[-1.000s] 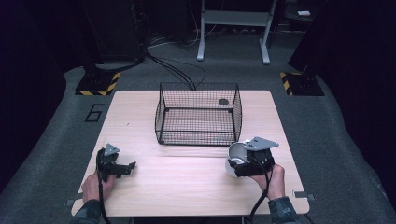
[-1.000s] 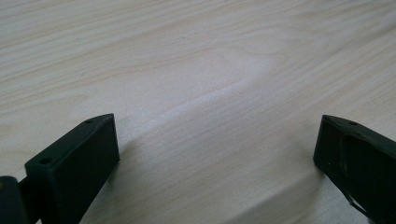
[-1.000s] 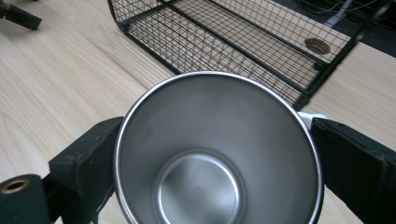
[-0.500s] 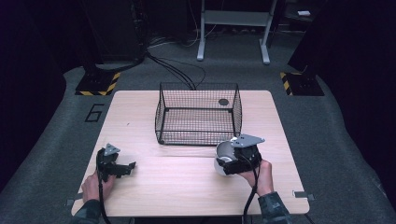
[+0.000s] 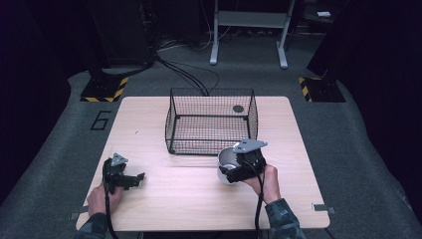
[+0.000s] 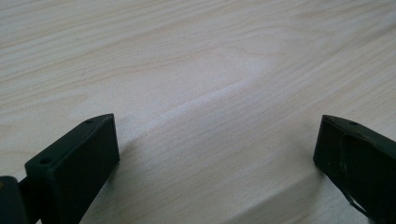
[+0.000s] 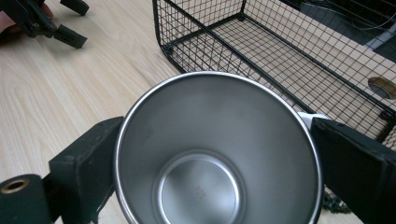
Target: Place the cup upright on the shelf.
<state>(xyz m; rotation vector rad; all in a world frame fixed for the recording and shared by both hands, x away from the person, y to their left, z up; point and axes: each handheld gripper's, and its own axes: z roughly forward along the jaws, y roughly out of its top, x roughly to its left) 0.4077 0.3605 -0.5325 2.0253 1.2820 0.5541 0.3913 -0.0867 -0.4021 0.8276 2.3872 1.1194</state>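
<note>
- While the work in hand looks like carrying a cup to the basket, the pale wooden tabletop point(image 5: 298, 149) bears everything, and its bare front half gives room to move.
- Next in size, the black wire-mesh basket point(image 5: 211, 122), rectangular and open at the top, stands near the tabletop's back edge at its middle; a small dark round spot lies by its back right corner.
- Just in front of the basket's front right corner, the shiny round stainless-steel cup point(image 7: 217, 149) is clamped in the right hand-held gripper point(image 5: 242, 164), one jaw against each side of its wall. In the right gripper view its mouth faces the camera and it is empty.
- To do this step well, I judge the cup should be lifted above the basket's front rim before it goes forward, since the wire wall stands right beside it; keep the squeeze steady, as smooth metal may slip, and set it down inside the basket before letting go.
- Smallest, the left hand-held gripper point(image 5: 121, 175) rests near the tabletop's front left corner, jaws spread wide with nothing between them, well apart from the cup.
</note>
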